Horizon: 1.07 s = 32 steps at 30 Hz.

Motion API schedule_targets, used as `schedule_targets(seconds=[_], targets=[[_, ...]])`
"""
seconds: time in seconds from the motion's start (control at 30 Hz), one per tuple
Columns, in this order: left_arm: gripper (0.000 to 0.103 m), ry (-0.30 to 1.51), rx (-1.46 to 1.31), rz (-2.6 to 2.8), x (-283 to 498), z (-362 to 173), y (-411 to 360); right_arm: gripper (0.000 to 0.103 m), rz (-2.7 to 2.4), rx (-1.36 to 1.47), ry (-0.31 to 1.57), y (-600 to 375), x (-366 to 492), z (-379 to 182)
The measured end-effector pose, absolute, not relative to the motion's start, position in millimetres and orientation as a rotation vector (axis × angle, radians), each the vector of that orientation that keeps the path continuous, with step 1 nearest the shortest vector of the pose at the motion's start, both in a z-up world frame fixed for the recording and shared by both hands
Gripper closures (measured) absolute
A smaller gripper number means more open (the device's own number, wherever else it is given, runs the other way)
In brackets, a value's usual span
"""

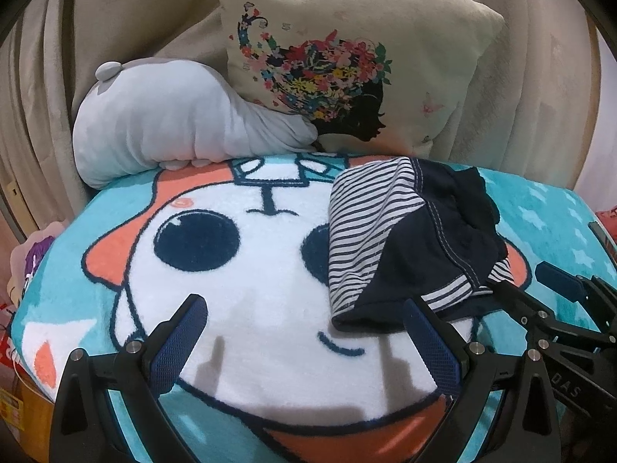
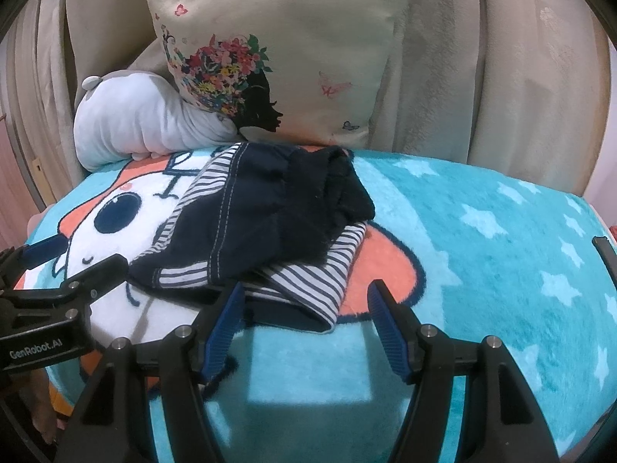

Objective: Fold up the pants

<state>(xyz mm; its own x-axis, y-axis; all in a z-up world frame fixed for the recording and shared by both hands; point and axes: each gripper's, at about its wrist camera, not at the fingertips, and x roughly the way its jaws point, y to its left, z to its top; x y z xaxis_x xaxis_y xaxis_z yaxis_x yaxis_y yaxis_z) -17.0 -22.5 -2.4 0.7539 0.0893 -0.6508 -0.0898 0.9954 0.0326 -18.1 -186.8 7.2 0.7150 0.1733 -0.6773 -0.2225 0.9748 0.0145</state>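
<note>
Small pants (image 1: 408, 239), navy with a navy-and-white striped lining, lie crumpled in a heap on a turquoise cartoon blanket (image 1: 250, 270). They also show in the right wrist view (image 2: 270, 227). My left gripper (image 1: 304, 308) is open and empty, just left of the heap's near edge. Its right finger (image 1: 428, 332) is next to the hem. My right gripper (image 2: 306, 293) is open, its jaws standing on either side of the heap's near striped corner without closing on it. The right gripper also shows in the left wrist view (image 1: 520, 281).
A cream cushion (image 2: 293, 50) with a flower-haired silhouette leans on the beige sofa back (image 2: 482, 77). A pale grey plush pillow (image 2: 146, 119) lies at the back left. The blanket with white stars (image 2: 501, 250) stretches to the right.
</note>
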Motion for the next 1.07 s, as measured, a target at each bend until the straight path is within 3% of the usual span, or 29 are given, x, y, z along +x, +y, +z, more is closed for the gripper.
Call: schedule_targets(seconds=[0.7, 1.07], targets=[[0.001, 0.747, -0.012, 0.077, -8.9, -10.0, -26.5, 0.038, 0.211, -0.081, 0.767, -186.3, -12.4, 1.8], [0.001, 0.677, 0.053, 0.122, -31.3, 14.7, -25.0, 0.038, 0.260, -0.096, 0.761, -176.2, -4.9, 14.8]])
